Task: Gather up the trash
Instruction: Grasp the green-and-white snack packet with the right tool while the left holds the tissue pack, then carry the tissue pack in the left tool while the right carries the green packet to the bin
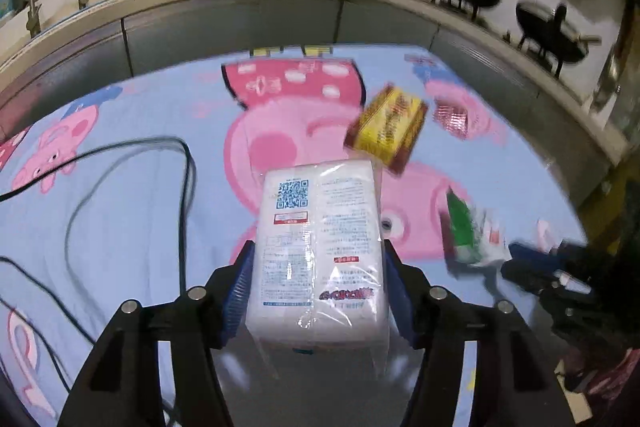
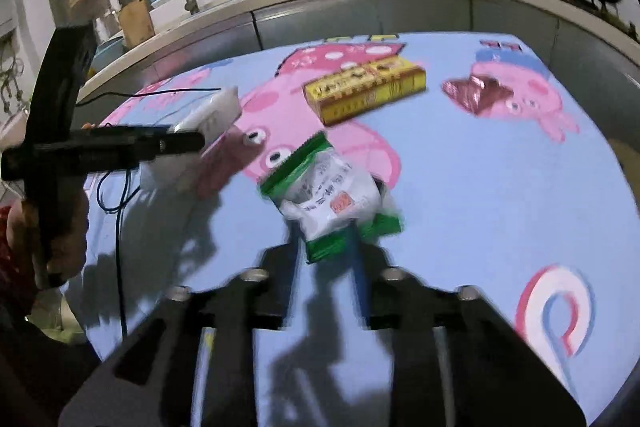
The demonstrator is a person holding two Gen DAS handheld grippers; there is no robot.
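The left gripper (image 1: 318, 291) has its blue pads (image 1: 239, 291) pressed on the two long sides of a clear-wrapped white tissue pack (image 1: 320, 247), printed back upward with a blue square code toward its far end. The pack juts forward between the fingers and looks lifted off the cloth, since the right wrist view shows it hanging in the air at the left. The right gripper (image 2: 328, 251) pinches the near end of a crumpled green-and-white wrapper (image 2: 332, 203); the view is smeared, but the wrapper's near corner sits between the two fingers and its far end stands free above the cloth.

Beyond both loads, on the blue pig-pattern tablecloth (image 2: 500, 187), a yellow carton (image 2: 364, 91) lies far of centre, and a crumpled pink foil wrapper (image 2: 476, 93) lies to its right, well apart from either gripper. A black cable (image 1: 184, 187) loops over the near left of the cloth.

Both hands are full, so the step in hand is likely carrying these two pieces to wherever trash goes; no bin shows in either view. To do it well, keep the squeeze on the tissue pack even, because its slick film could slide, and keep the light wrapper's free end from catching. Steer the left hand clear of the cable
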